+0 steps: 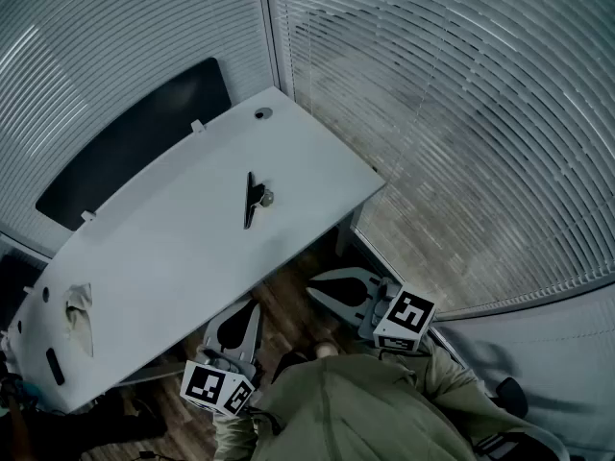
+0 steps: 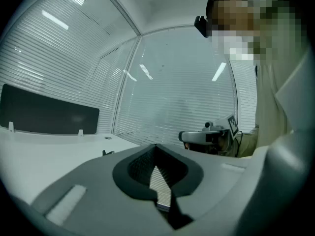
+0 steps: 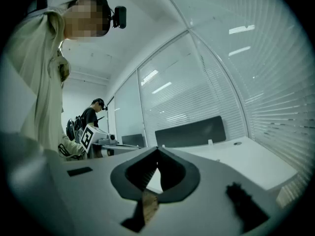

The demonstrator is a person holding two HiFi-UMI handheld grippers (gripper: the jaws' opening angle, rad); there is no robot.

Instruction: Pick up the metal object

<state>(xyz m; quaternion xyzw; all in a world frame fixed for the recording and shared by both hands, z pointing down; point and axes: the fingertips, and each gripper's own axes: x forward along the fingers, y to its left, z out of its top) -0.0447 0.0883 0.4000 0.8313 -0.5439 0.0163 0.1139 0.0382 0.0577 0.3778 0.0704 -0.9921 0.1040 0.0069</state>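
The metal object (image 1: 254,200), a dark clip-like piece with a small round part at its side, lies near the middle of the white table (image 1: 173,248). It shows as a tiny dark shape (image 2: 106,152) in the left gripper view. Both grippers hang below the table's near edge, well short of the object. My left gripper (image 1: 252,303) is shut with nothing in it, its jaws meeting at a point (image 2: 156,145). My right gripper (image 1: 313,285) is also shut and empty, jaws together (image 3: 157,149).
A crumpled white cloth (image 1: 79,313) and a small dark item (image 1: 55,365) lie at the table's left end. A dark panel (image 1: 135,142) stands along the far edge. Blind-covered glass walls (image 1: 452,113) close in the right side. Another person (image 3: 93,114) stands nearby.
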